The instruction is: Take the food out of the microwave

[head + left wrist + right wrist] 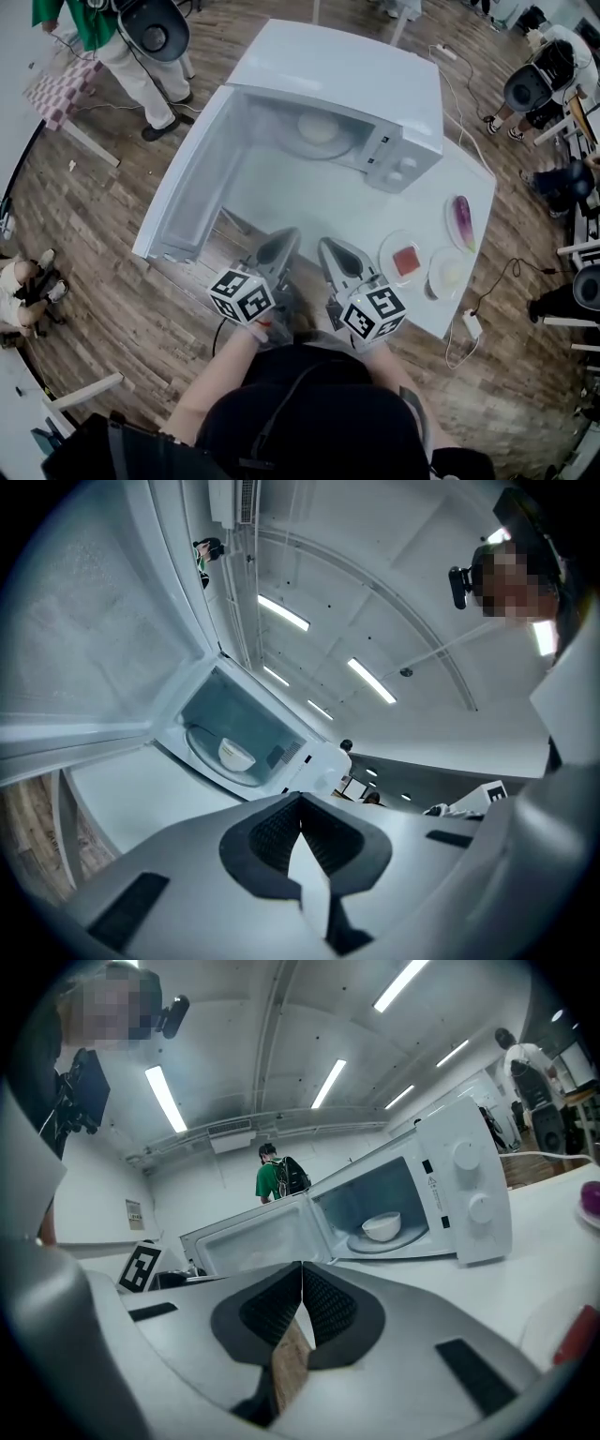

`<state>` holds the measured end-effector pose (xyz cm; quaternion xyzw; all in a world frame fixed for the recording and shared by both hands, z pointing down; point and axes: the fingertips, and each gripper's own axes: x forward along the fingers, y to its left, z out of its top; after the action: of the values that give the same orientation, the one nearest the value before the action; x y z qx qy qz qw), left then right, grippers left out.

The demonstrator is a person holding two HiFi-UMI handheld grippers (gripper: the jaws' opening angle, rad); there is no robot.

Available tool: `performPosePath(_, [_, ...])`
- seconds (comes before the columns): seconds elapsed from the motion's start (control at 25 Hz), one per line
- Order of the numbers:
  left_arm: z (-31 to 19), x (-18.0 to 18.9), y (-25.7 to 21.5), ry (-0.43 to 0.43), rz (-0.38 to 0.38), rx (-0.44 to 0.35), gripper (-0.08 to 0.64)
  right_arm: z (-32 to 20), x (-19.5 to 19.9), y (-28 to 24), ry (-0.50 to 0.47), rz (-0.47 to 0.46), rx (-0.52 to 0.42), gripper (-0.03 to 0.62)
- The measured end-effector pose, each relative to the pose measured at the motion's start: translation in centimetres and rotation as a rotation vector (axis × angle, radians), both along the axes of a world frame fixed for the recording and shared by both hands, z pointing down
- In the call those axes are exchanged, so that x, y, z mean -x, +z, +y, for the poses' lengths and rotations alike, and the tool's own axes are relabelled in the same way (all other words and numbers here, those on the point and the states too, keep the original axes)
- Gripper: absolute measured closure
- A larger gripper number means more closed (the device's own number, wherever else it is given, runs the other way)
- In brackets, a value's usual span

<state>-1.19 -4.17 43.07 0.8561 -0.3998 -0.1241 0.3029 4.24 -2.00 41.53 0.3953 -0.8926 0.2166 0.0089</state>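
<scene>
Reach pending: my left hand-held gripper (284, 236) and right hand-held gripper (329, 246), both closed and empty, should open before entering the microwave (347, 75) level for the bowl (317, 127).

I count one microwave (347, 75) on one white table (309, 202), with two dials (466, 1155) on its panel and one white bowl (318, 127) inside. Three plates sit on the table: one red-food plate (390, 247), one eggplant plate (452, 210) and one pale-food plate (435, 282). There are two grippers, the left gripper (286, 234) and the right gripper (328, 246), each with one marker cube (242, 295).
</scene>
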Motion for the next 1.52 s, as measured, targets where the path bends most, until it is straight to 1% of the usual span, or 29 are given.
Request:
performPosePath(0.24, [-4.3, -0.5, 0.1, 0.031, -0.008, 0.009, 0.549, -4.1, -0.1, -0.1, 0.030, 0.001, 0.012, 0.572])
performPosePath(0.48, [-7.5, -0.3, 1.0, 0.049, -0.007, 0.043, 0.549, -7.4, 0.2, 0.3, 0.069, 0.002, 0.030, 0.572])
performPosePath(0.64, [-10.0, -0.3, 1.1, 0.068, -0.028, 0.035, 0.549, -9.5, 0.1, 0.9, 0.096, 0.011, 0.046, 0.572])
performPosePath(0.8, [-12.4, -0.4, 1.3, 0.074, -0.015, 0.046, 0.549, -11.5, -0.2, 1.1, 0.125, 0.022, 0.053, 0.572])
performPosePath(1.0, [-15.3, -0.4, 1.4, 0.082, -0.063, 0.041, 0.549, -14.3, -0.6, 1.2, 0.174, 0.028, 0.068, 0.572])
performPosePath(1.2, [-17.8, -0.7, 1.5, 0.093, -0.093, 0.035, 0.548, -16.6, -1.1, 1.7, 0.228, 0.038, 0.092, 0.572])
performPosePath(1.36, [-18.9, -1.0, 1.8, 0.113, -0.102, 0.035, 0.549, -17.9, -1.4, 2.4, 0.264, 0.046, 0.114, 0.572])
performPosePath(1.52, [-20.0, -0.8, 2.0, 0.111, -0.111, 0.034, 0.548, -19.2, -1.1, 2.8, 0.282, 0.055, 0.116, 0.572])
